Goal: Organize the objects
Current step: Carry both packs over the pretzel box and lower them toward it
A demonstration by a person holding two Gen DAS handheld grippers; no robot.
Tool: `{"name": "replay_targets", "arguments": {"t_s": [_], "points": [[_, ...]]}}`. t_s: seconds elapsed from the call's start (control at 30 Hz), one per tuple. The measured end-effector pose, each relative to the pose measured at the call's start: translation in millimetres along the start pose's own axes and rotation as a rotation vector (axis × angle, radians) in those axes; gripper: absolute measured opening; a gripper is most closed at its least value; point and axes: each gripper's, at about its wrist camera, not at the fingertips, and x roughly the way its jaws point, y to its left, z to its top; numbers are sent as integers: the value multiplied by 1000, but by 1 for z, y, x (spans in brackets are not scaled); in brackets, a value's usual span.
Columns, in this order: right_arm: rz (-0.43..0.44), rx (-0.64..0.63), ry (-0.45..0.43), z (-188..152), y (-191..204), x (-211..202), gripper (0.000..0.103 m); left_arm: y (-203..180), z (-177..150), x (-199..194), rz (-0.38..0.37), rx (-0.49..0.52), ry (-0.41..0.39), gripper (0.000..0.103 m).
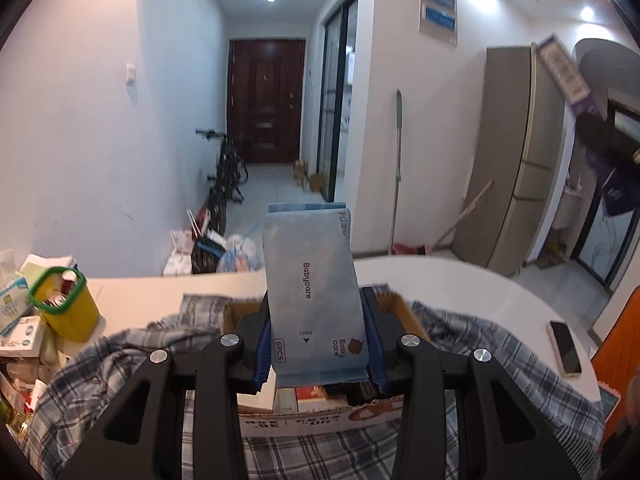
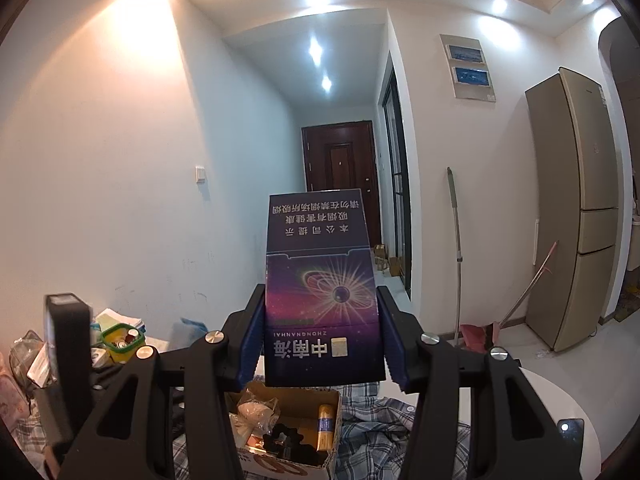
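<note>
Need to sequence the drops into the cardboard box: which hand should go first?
Left, probably. The left gripper holds its Babycare wipes pack directly over the cardboard box; the right gripper holds its Zhongnanhai cigarette box higher above it.

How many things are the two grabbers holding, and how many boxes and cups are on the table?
Blue wipes pack in the left gripper: 1
Purple cigarette box in the right gripper: 1
Cardboard box: 1
Yellow cup: 1
Total: 4
</note>
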Motion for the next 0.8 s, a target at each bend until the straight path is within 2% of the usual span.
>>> {"name": "replay_targets", "arguments": {"t_s": [0.27,0.4,0.53,0.57,0.63,0.73,0.8], "points": [[13,-8,144,-26,0,45,50,19,-31,74,2,-21,194,41],[0,-2,198,-39,-3,63,50,14,-37,84,-29,0,229,41],[-7,9,226,-47,-7,69,50,5,-39,87,-23,24,240,42],[-9,7,230,-48,-7,70,50,2,-40,89,-20,34,243,45],[-14,-1,237,-52,-3,72,50,-1,-41,89,-25,48,243,84],[-10,-13,246,-58,1,71,50,-4,-38,77,-11,58,143,87],[-9,-13,244,-56,1,71,50,-7,-34,69,11,81,106,87]]}}
